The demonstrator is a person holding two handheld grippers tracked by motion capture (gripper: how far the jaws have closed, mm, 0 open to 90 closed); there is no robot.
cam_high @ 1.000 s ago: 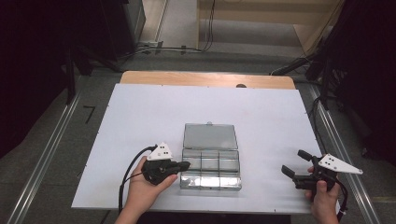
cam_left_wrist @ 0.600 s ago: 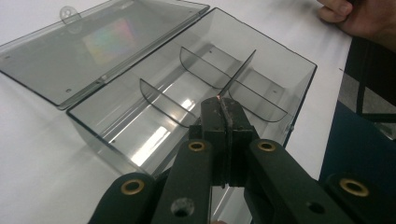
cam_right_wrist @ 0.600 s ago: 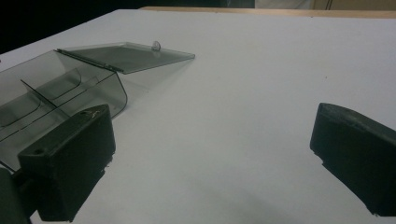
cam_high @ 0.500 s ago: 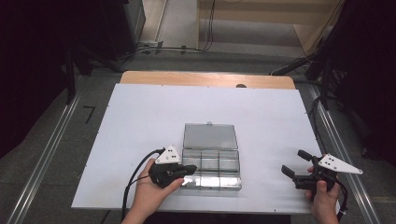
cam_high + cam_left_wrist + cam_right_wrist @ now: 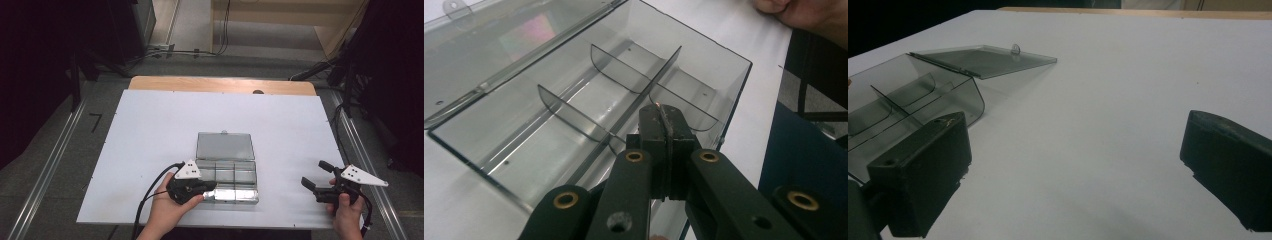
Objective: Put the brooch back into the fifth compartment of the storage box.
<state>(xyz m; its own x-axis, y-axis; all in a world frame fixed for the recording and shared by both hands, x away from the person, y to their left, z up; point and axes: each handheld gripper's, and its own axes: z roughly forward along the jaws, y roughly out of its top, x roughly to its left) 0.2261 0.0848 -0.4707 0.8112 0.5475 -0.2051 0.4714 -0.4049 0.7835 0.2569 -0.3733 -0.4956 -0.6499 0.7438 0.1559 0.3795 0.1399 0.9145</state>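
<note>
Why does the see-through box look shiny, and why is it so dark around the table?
In the left gripper view, the open lid of the clear compartment box shows a pinkish glare patch. In the high view, light falls on the white table while the room around it stays dark. In the right gripper view, the near black jaws look soft.

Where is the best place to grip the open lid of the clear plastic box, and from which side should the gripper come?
Grip the lid at its free far edge, beside the small latch tab. The lid lies flat on the table, hinged to the box, so that edge is probably the easiest to reach. The open right gripper could come from the right, jaws level with the tabletop.
</note>
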